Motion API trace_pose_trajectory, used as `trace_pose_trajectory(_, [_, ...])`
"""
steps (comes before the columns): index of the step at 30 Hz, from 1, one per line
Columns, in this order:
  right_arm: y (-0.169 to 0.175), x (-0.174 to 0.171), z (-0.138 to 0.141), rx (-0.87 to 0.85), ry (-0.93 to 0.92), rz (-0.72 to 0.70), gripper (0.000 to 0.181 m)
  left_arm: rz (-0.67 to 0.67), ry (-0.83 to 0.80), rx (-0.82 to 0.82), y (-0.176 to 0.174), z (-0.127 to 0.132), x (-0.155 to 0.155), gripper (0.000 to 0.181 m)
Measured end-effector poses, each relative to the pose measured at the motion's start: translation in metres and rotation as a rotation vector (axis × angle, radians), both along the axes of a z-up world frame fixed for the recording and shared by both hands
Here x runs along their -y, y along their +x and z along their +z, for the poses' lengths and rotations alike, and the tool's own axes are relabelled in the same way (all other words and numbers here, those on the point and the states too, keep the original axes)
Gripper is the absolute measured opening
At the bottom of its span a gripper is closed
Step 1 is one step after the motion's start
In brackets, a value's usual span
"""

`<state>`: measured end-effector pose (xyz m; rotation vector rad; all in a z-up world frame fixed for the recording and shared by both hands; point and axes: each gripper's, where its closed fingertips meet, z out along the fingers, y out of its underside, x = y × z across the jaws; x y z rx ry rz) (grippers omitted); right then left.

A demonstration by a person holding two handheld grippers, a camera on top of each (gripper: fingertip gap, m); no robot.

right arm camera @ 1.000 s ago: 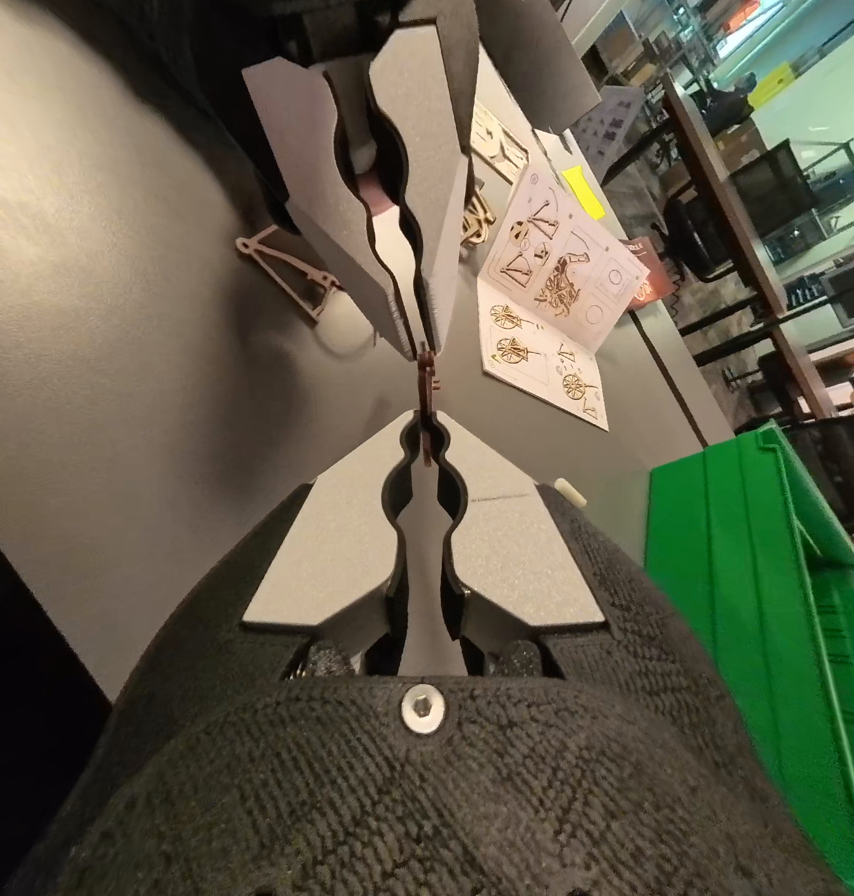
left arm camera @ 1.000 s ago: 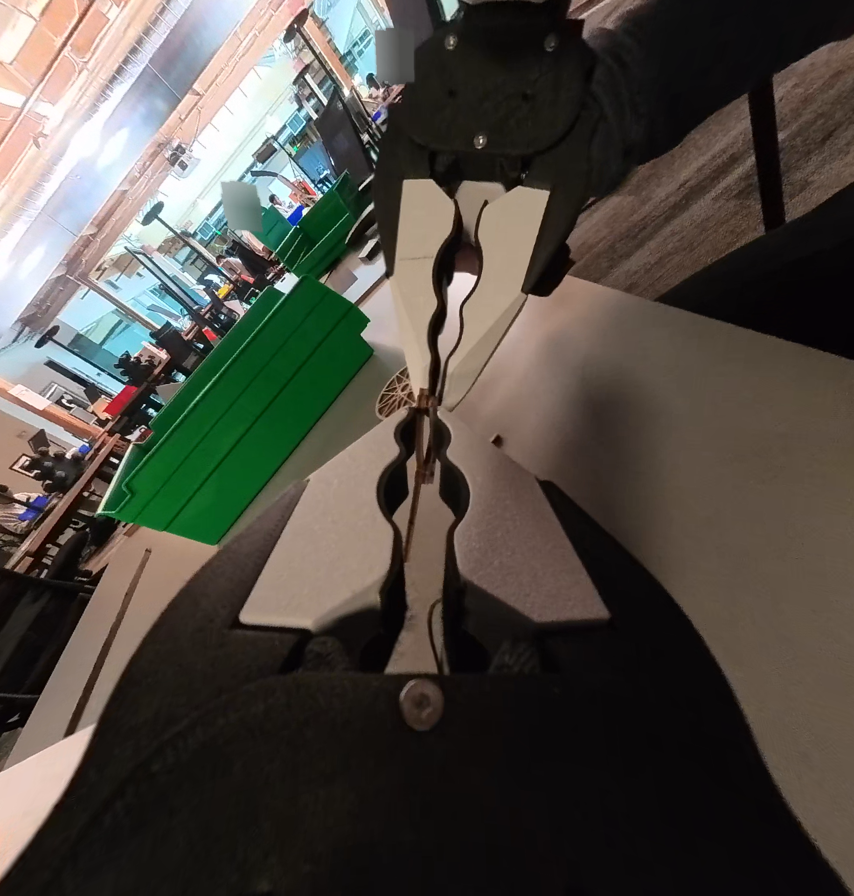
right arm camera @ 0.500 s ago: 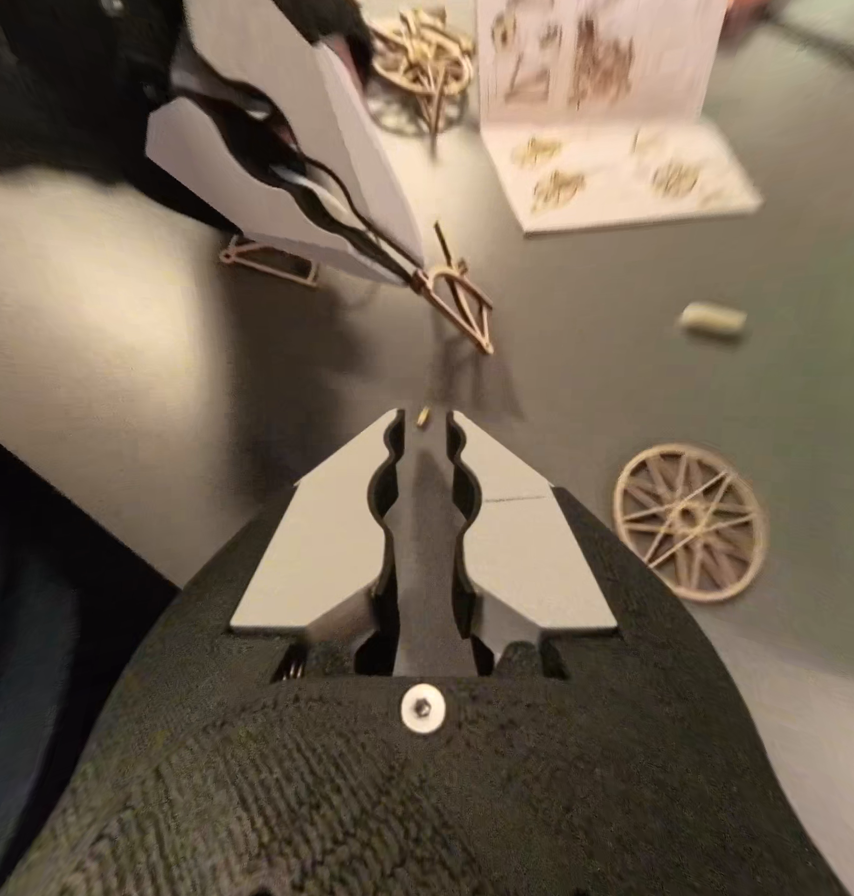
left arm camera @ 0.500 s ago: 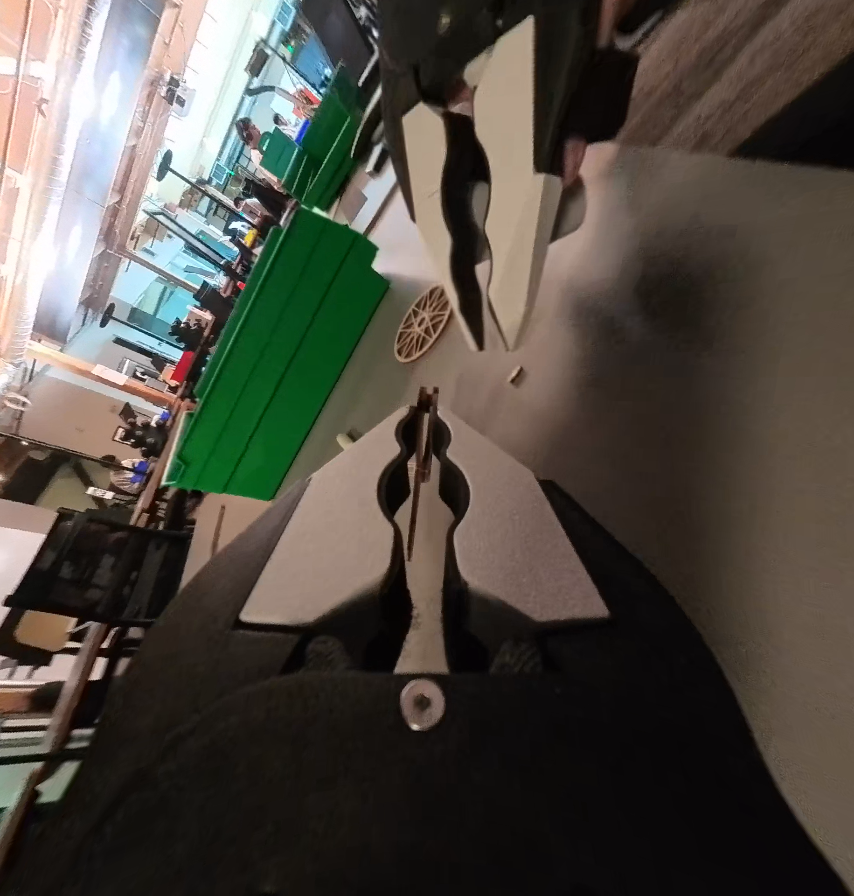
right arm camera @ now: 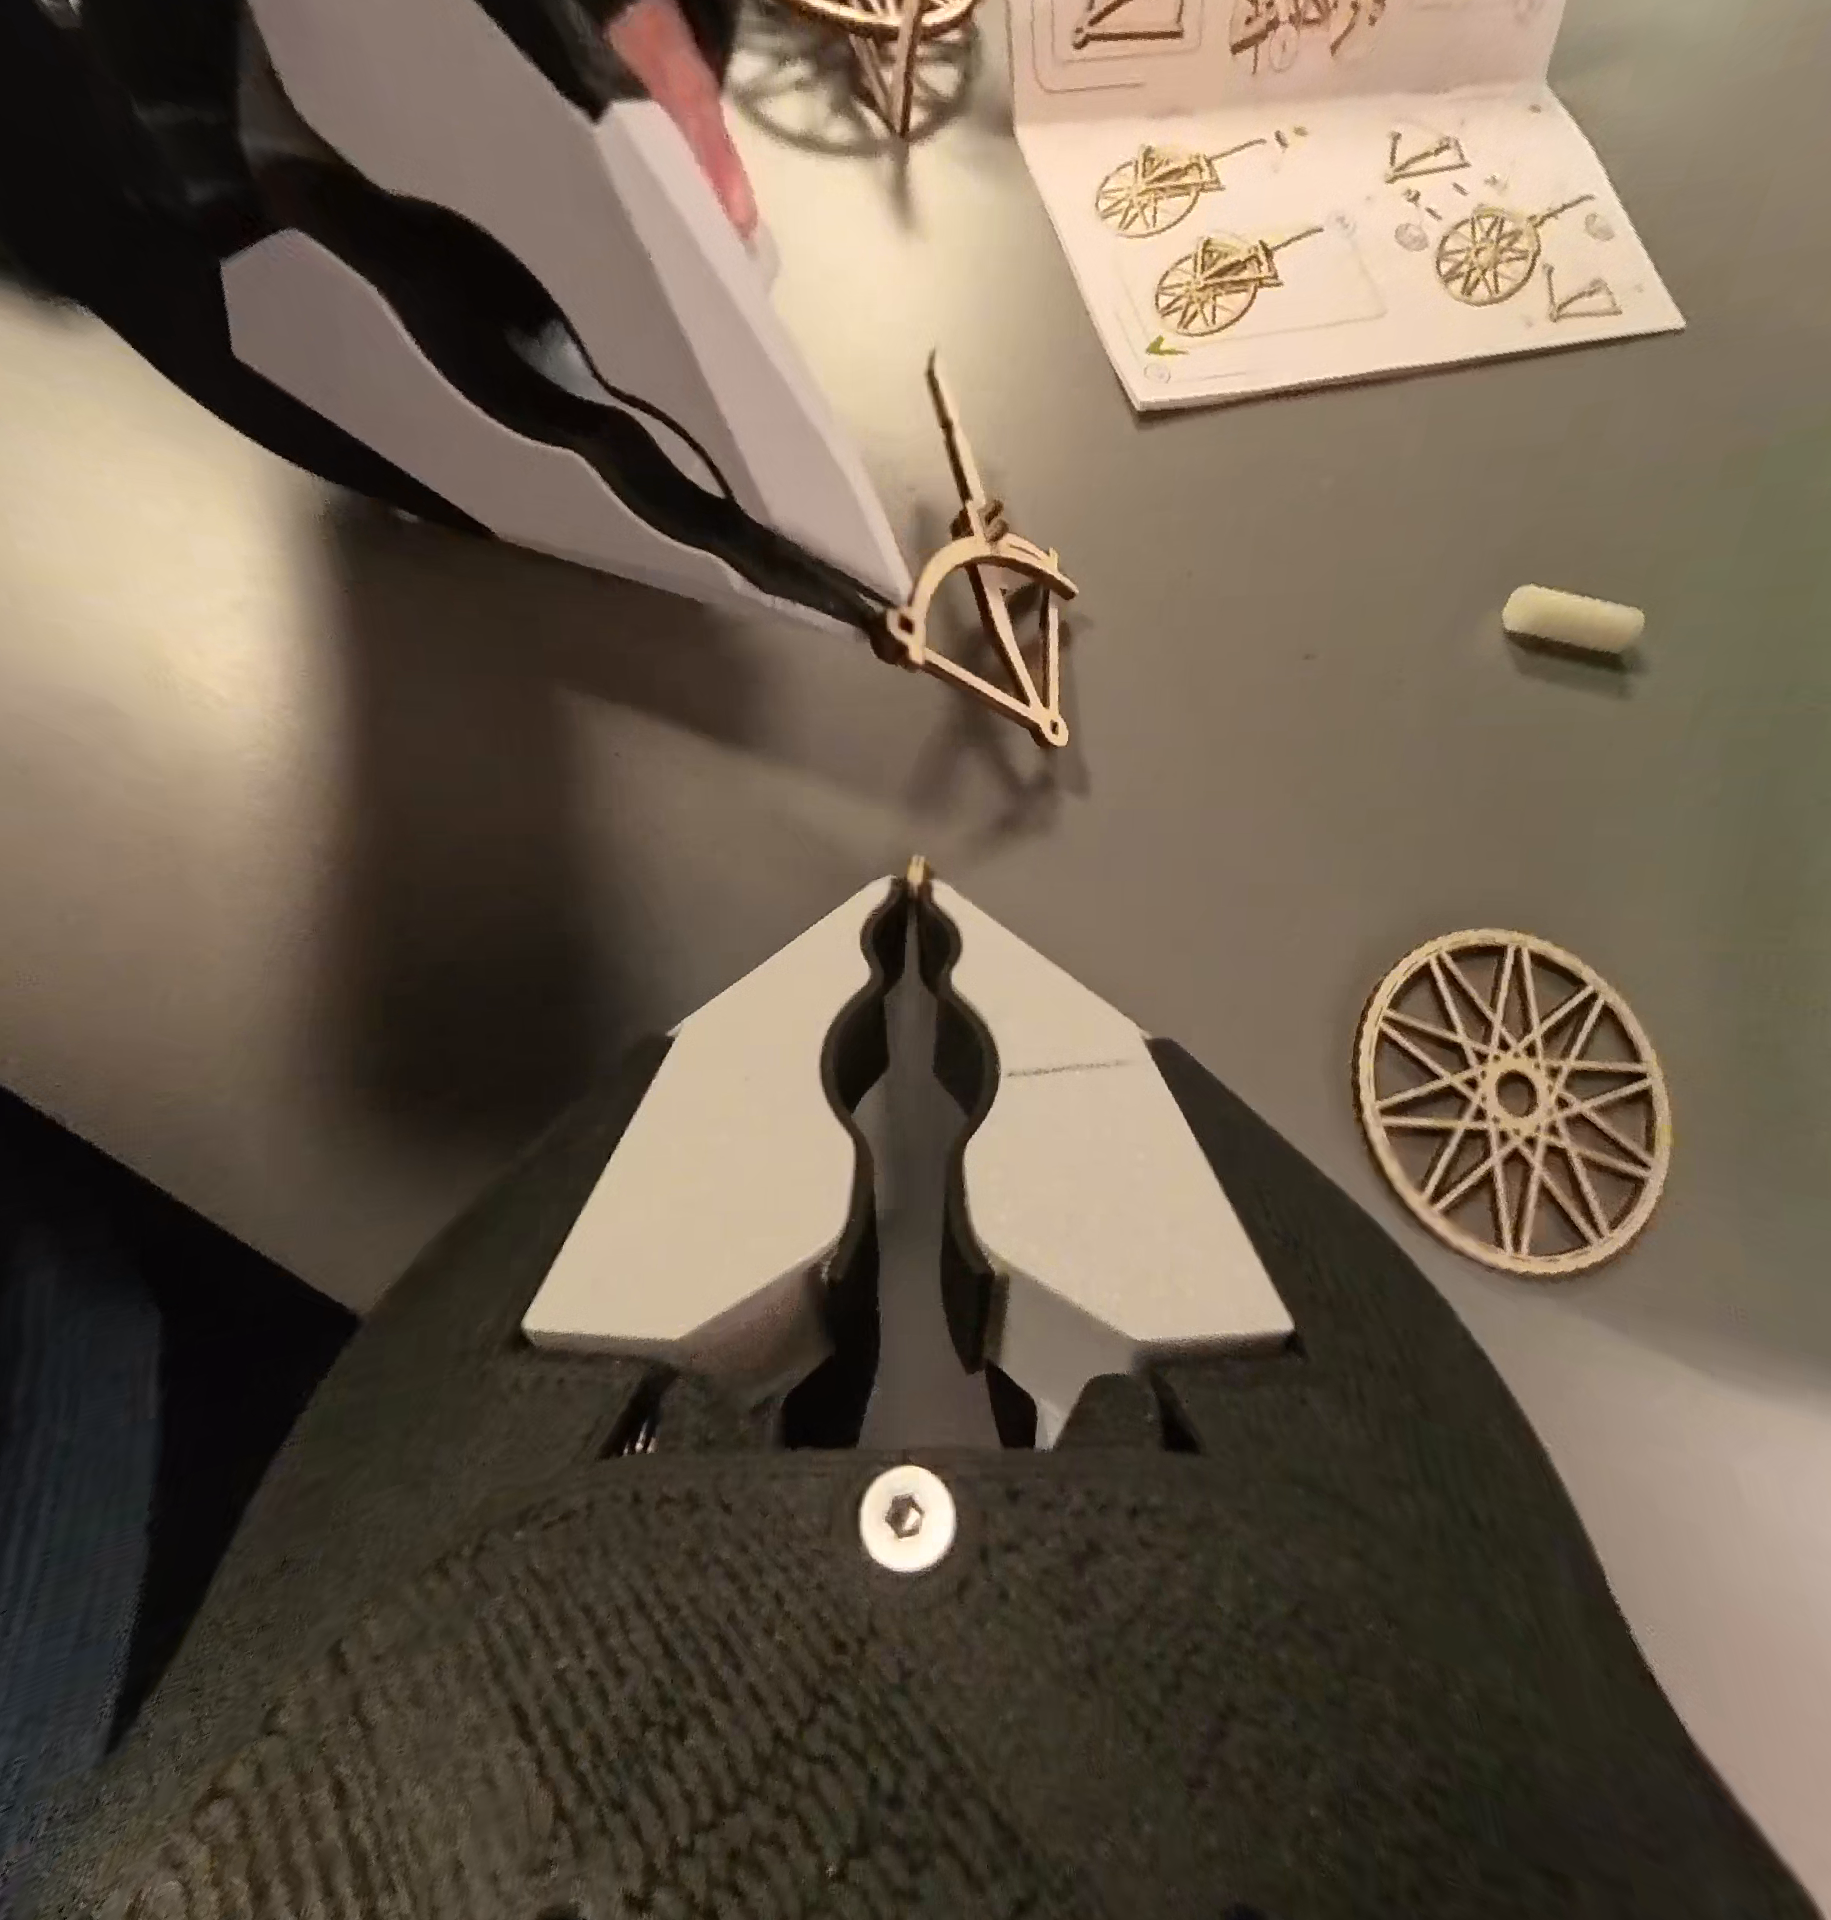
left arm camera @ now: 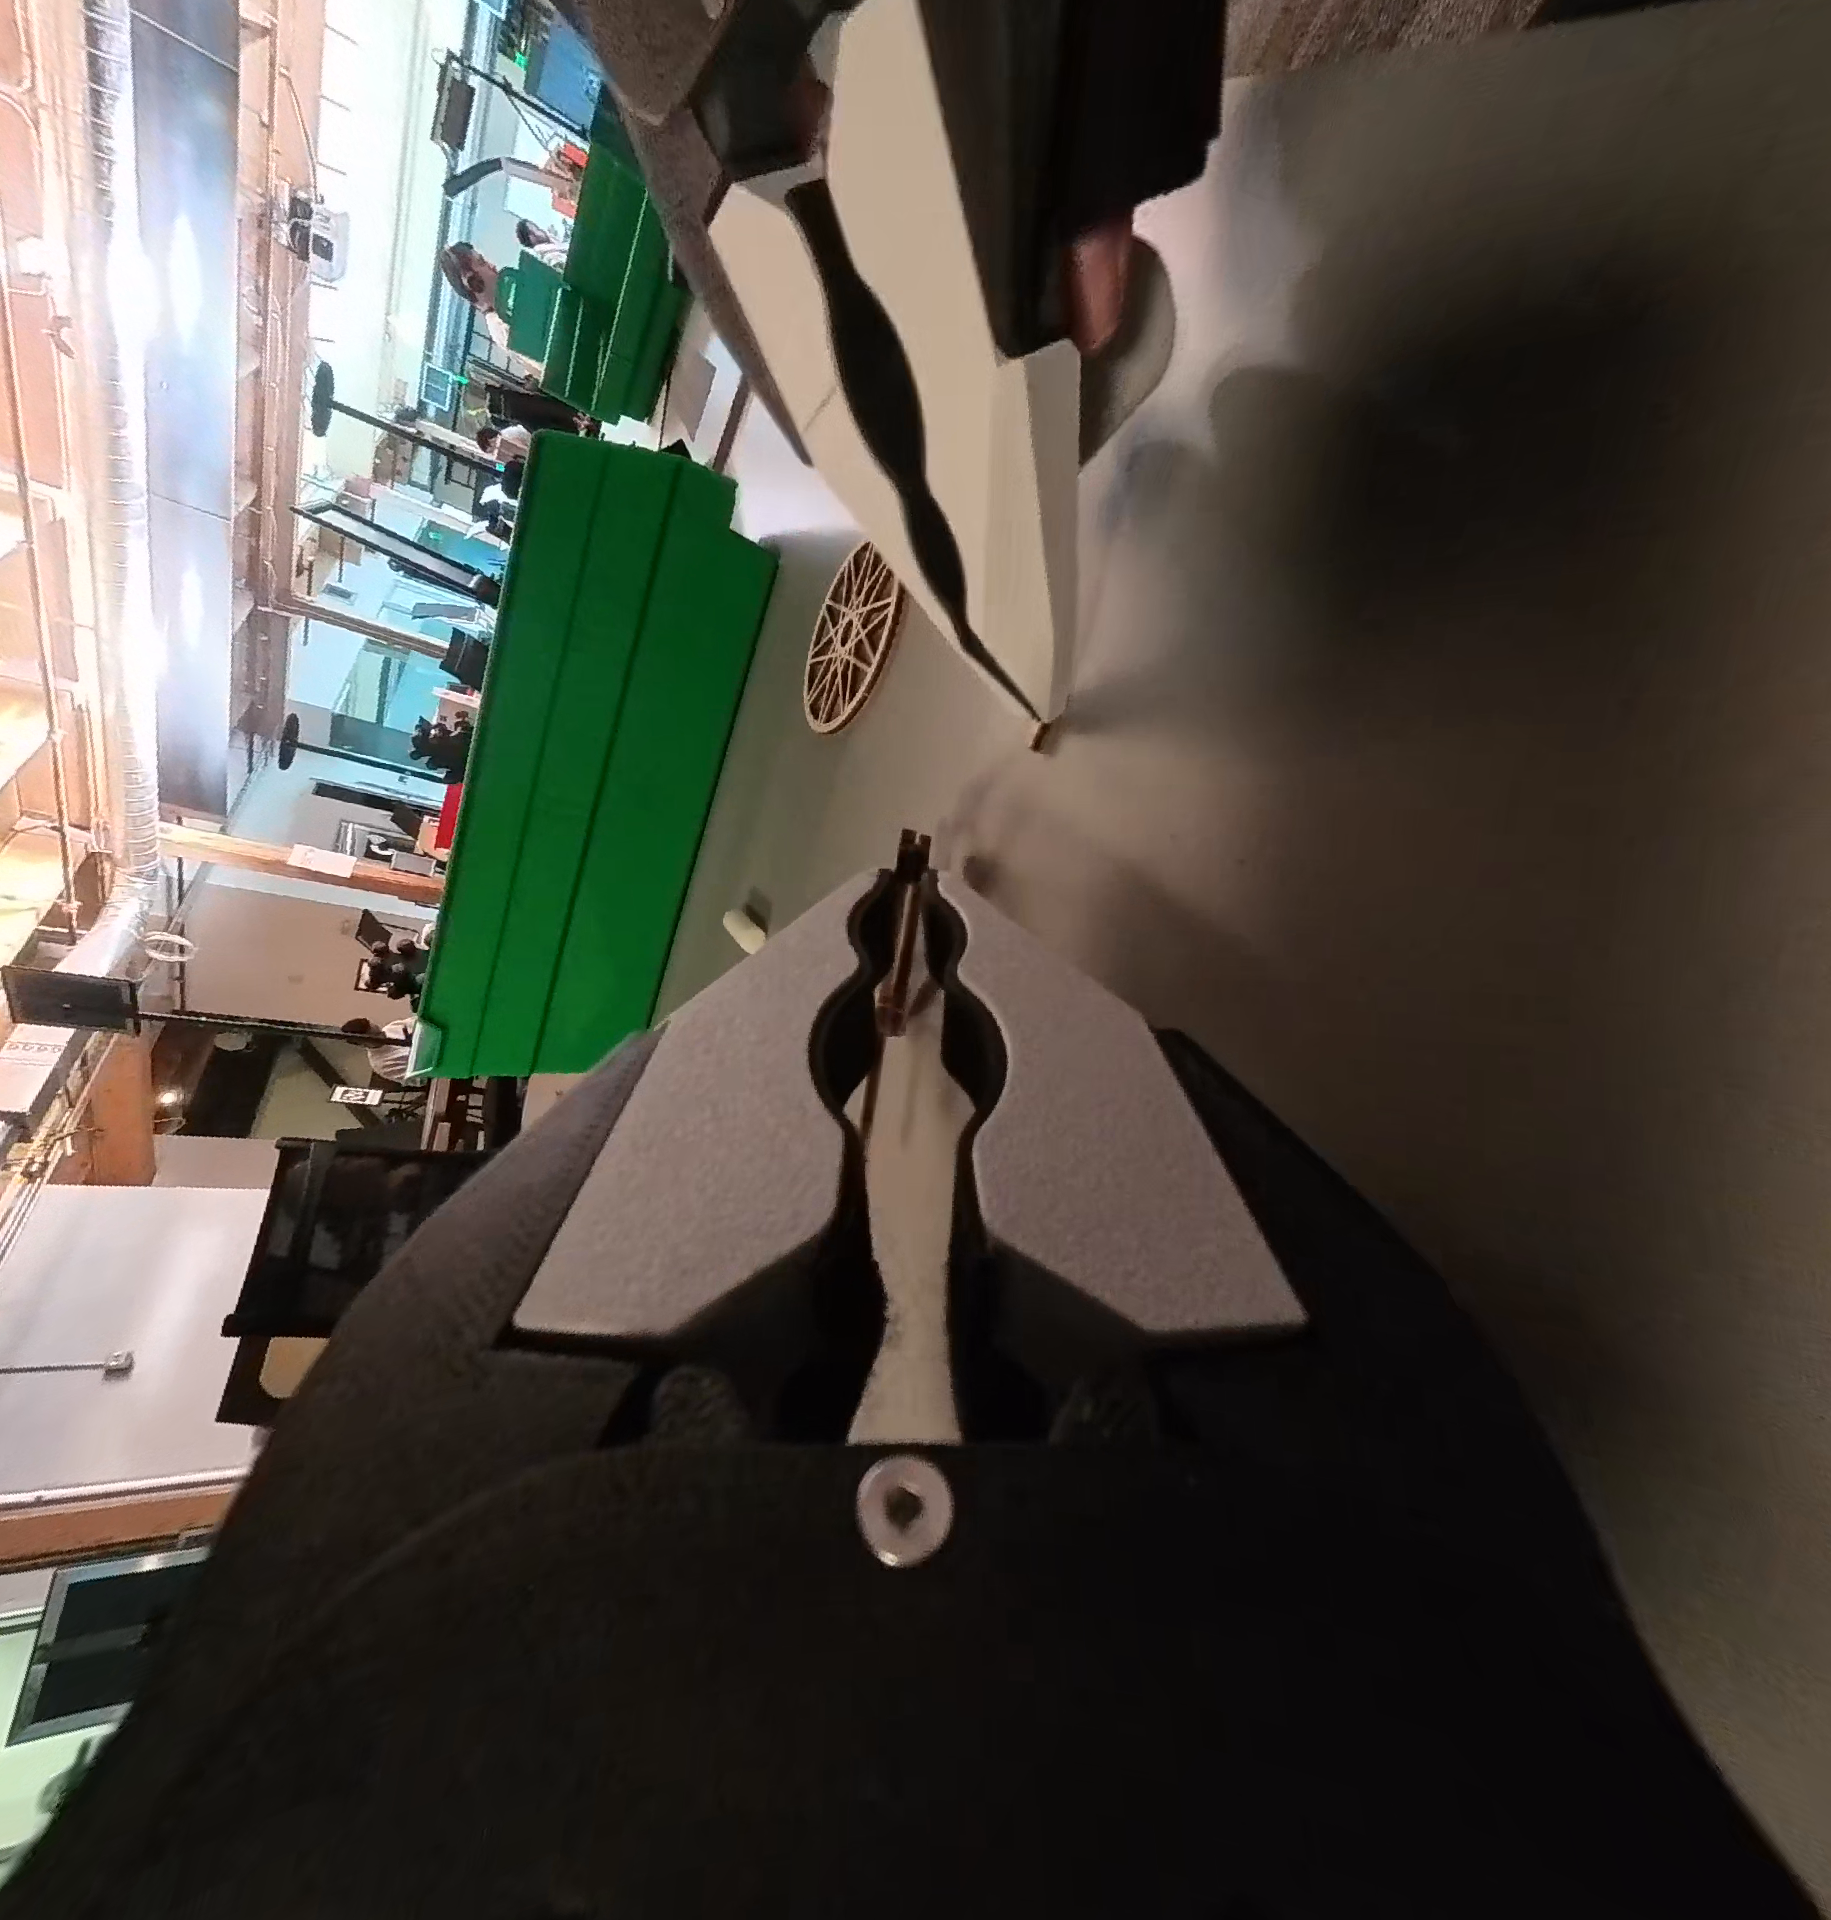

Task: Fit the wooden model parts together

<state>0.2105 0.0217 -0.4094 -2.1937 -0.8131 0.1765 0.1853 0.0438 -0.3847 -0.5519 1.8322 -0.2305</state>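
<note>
Left claw [left arm camera: 909, 883] pinches the thin frame [right arm camera: 984, 634] at its corner; right claw [right arm camera: 916, 891] nips a tiny peg [right arm camera: 917, 871]. Both look light, brittle: I'd grip edges, gently.

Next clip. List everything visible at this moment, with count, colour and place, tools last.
wooden frame piece: one, pale wood, gripped by the left tool
small wooden piece: one, pale wood, pinched at the tips of the right tool
spoked wheel: one, pale wood, flat on the table, right of the right tool
peg: one, off-white, lying beyond the wheel
instruction booklet: one, white, open, far side
part-built wooden model: one, pale wood, cut off at the top edge
bin: one, green, beside the wheel
table: one, grey
left tool: grey fingers, black body, shut
right tool: same colours, shut
</note>
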Motion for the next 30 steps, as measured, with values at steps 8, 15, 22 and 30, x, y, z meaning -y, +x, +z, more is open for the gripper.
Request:
trace_pose_trajectory(8, [-0.006, -0.012, 0.035, 0.684, 0.508, 0.494, 0.000, -0.031, 0.022, -0.015, -0.001, -0.003, 0.005, 0.003])
trace_pose_trajectory(15, [-0.021, -0.015, 0.044, 1.158, 0.734, 0.943, 0.000, -0.052, 0.012, -0.023, -0.001, -0.004, 0.009, 0.003])
trace_pose_trajectory(22, [-0.022, -0.008, 0.031, 1.346, 0.851, 1.254, 0.000, -0.078, -0.008, -0.028, -0.003, -0.006, 0.013, 0.003])
trace_pose_trajectory(30, [-0.024, -0.009, 0.021, 1.373, 0.873, 1.409, 0.000, -0.091, -0.021, -0.049, -0.003, -0.010, 0.014, 0.003])
